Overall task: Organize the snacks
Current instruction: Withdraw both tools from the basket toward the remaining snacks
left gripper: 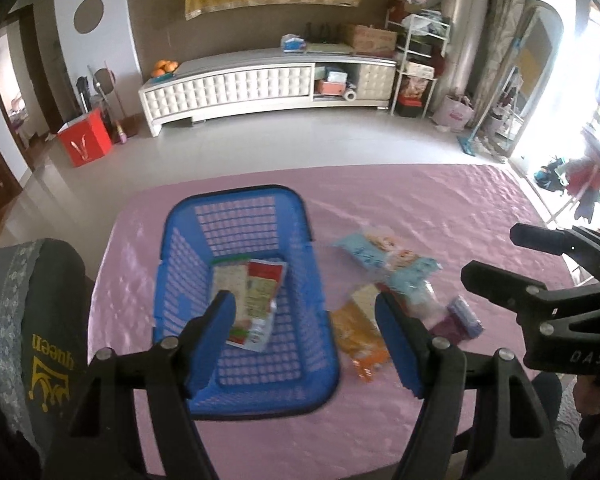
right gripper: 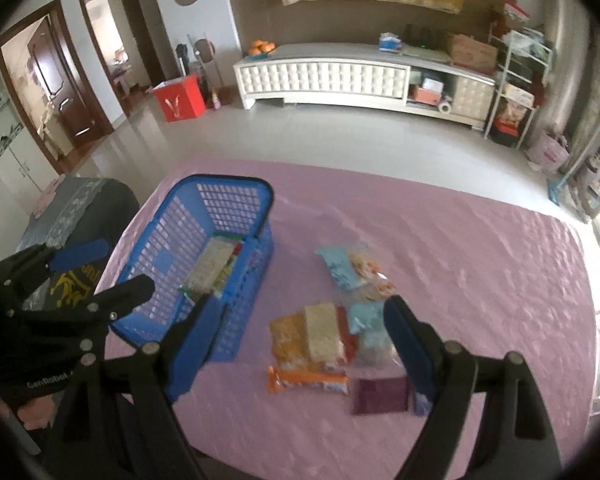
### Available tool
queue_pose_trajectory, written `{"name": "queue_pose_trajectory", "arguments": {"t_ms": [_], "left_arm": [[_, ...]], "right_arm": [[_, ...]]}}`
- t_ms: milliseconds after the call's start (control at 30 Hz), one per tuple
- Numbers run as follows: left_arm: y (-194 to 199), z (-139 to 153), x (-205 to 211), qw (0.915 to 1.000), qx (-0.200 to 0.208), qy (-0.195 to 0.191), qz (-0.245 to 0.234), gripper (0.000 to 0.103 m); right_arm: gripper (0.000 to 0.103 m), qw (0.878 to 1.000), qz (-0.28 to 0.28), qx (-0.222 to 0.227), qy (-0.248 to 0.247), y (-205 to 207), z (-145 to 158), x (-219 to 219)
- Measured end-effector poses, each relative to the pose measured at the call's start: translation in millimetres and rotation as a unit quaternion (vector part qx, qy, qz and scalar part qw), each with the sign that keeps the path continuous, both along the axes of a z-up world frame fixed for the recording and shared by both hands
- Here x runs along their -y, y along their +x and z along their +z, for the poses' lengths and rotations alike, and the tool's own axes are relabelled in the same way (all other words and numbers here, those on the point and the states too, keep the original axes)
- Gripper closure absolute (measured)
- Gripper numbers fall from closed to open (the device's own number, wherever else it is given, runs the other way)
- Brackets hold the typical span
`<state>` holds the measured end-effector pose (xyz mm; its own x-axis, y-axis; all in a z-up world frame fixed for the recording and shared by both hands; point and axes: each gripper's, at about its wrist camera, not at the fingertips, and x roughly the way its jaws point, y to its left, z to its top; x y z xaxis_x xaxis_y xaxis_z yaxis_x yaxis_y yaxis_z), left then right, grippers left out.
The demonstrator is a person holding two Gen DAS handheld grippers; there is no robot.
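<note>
One snack pack lies in the blue basket in the left wrist view, so sorting looks begun; the rest of the snacks sit loose in a heap on the pink tablecloth, just right of the basket, likely staged there for pickup. Left gripper hovers above the basket's near right side, fingers spread wide, holding nothing, pointed forward and down; it probably waits or steadies while the other works. Right gripper's body shows at the right edge, raised over the table. Right wrist view: basket sits far left, tilted in frame, pack inside it. Heap holds light blue packs, a beige cracker pack, an orange bar and a purple pack nearest. Right gripper hangs over this heap, jaws wide apart and empty, angled down toward the cracker pack, likely the next pick. Left gripper's body is at the left edge, near the basket.
</note>
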<state>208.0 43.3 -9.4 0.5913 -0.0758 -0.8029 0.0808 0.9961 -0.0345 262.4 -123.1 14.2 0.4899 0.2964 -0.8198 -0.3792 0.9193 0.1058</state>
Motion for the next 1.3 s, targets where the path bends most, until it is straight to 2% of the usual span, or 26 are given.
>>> {"name": "queue_pose_trajectory", "arguments": {"t_ms": [100,200,333,667,1033,1300], "left_arm": [[-5,2,19,0.9999,0.002,-0.001,-0.013,0.033],[-10,-2,35,0.9998,0.005,0.001,-0.022,0.024],[-11,-13,55,0.9993,-0.008,-0.008,-0.036,0.024],[-2,-48,104,0.997,-0.043,0.007,-0.063,0.024],[42,-99,143,0.9916,-0.095,0.023,-0.085,0.024],[95,-138,154,0.9892,-0.131,0.0,-0.066,0.024]], "right_arm": [[0.016,1.0,-0.012,0.003,0.002,-11,2,17],[0.016,1.0,-0.022,0.002,0.002,-18,-1,31],[0.016,0.999,-0.033,-0.005,-0.002,-23,-10,50],[0.016,0.998,-0.056,-0.029,-0.007,-25,-46,98],[0.016,0.995,-0.07,-0.06,-0.025,-1,-94,136],[0.016,0.994,-0.069,-0.077,-0.028,35,-123,156]]}}
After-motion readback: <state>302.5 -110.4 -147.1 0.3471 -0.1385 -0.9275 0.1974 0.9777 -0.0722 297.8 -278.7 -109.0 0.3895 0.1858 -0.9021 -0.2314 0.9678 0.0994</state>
